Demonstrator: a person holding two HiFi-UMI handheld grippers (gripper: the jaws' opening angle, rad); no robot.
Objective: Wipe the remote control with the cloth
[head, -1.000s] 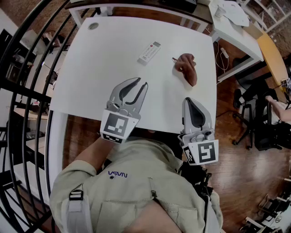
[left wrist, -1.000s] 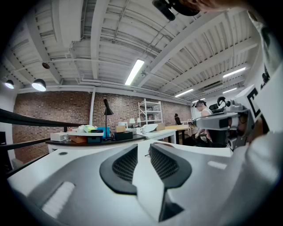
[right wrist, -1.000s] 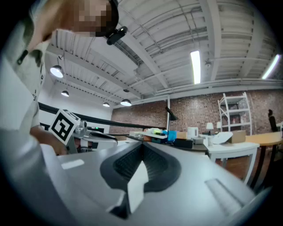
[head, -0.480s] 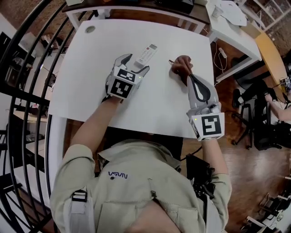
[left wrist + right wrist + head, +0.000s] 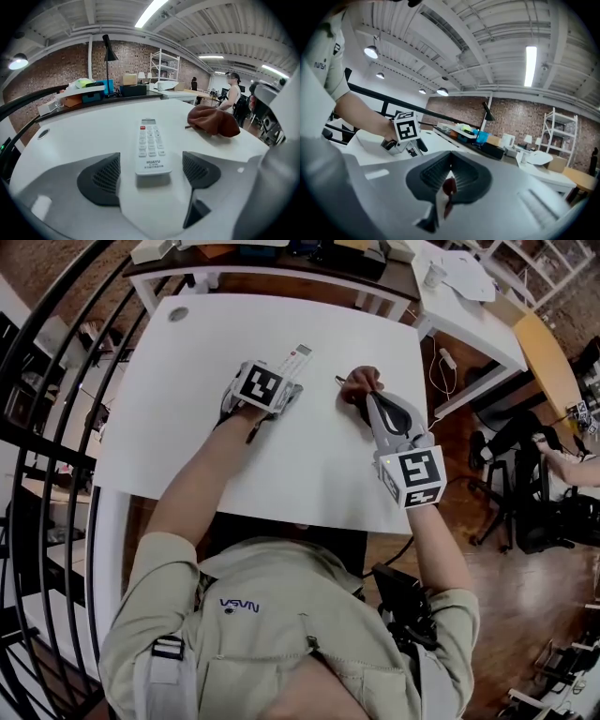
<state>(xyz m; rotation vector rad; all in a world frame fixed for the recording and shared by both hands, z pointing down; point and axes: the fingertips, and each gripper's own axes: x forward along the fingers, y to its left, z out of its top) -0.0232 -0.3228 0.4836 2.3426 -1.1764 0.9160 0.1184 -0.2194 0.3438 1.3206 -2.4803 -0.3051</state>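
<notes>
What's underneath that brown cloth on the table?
Only the white table shows around the brown cloth. In the head view the right gripper overlaps its near edge. Anything beneath the cloth is covered.

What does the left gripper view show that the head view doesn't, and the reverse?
Left gripper view only: the remote control, keypad up, between the open jaws of the left claw, which have just been opening; neither pad touches it. Head view only: the person's arms and the shut right claw, its tip at the cloth. Both: remote control, brown cloth, white table.
</notes>
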